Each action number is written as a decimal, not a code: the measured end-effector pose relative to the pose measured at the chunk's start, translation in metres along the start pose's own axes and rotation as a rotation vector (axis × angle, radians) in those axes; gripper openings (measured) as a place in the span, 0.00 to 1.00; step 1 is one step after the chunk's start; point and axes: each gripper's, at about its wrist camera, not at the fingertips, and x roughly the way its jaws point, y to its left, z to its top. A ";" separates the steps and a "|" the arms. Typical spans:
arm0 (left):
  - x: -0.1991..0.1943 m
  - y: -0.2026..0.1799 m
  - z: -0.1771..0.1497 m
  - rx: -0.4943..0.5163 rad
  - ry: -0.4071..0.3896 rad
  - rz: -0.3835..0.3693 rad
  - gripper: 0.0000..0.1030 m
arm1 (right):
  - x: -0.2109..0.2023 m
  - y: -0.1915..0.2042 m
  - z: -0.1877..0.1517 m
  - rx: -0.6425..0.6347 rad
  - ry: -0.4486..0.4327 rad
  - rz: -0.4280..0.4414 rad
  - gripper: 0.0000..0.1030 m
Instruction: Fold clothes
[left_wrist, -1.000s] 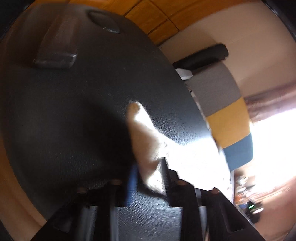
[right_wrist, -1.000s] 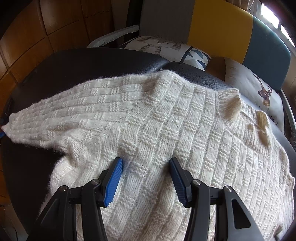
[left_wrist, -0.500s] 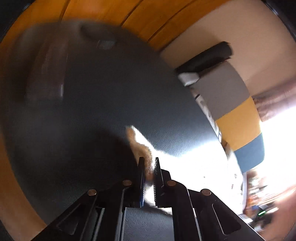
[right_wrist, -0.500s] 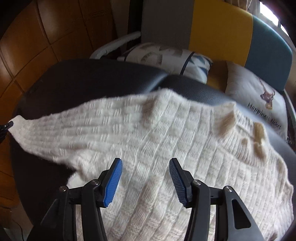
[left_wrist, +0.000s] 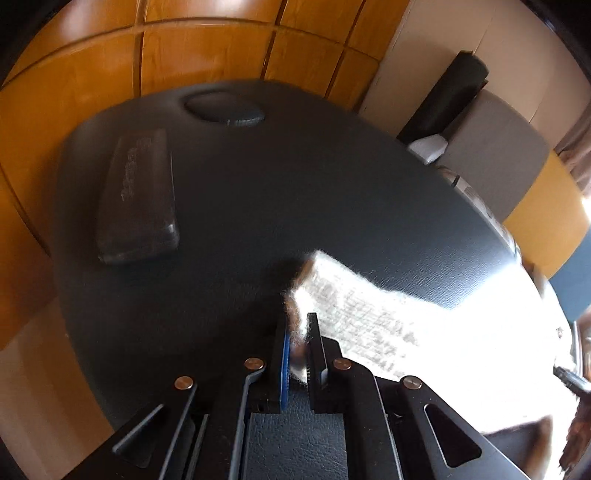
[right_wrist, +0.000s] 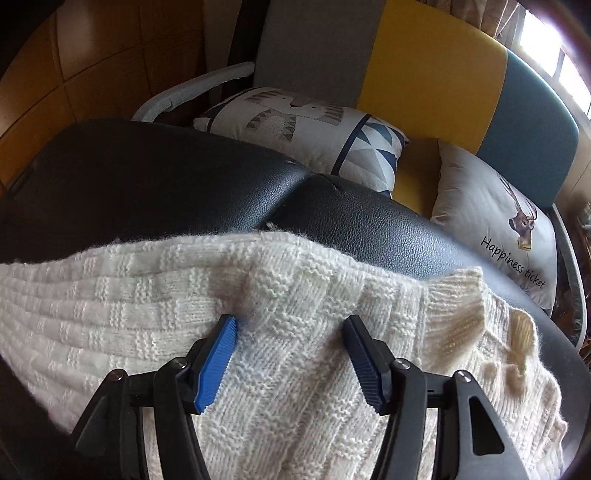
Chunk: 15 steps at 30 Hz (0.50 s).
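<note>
Presently, one cream knit sweater (right_wrist: 295, 332), basket-weave pattern, spread over a black leatherette surface (right_wrist: 177, 184). Left gripper (left_wrist: 297, 332): jaws nearly together, pinching the end of a sleeve (left_wrist: 354, 295), whose cuff stands up between the blue pad and the black finger and trails off to the right into overexposed glare. Right gripper (right_wrist: 291, 339): jaws wide apart, tips low over the sweater's body near its upper edge, knit fabric lying between and beneath them; whether the tips touch the wool cannot be told, and nothing is gripped. Shown by left wrist view only: a dark flat case (left_wrist: 136, 195) and a dark oval object (left_wrist: 225, 110) on the far part of the surface, wood panelling (left_wrist: 184, 55) behind. Shown by right wrist view only: sweater collar (right_wrist: 458, 306) at right, two printed cushions (right_wrist: 306, 129) (right_wrist: 495, 225), a grey, yellow and teal seat back (right_wrist: 428, 74). Both grippers point forward and downward toward the surface; the left view is blurred.
</note>
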 end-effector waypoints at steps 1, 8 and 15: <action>0.003 0.003 -0.001 0.002 0.007 0.015 0.07 | 0.001 -0.001 0.000 0.003 -0.006 0.005 0.62; -0.030 0.001 0.002 -0.120 -0.064 -0.080 0.18 | -0.031 -0.012 -0.007 0.055 -0.004 0.099 0.62; -0.064 -0.098 -0.045 0.141 -0.021 -0.433 0.46 | -0.088 -0.012 -0.078 0.034 -0.039 0.190 0.62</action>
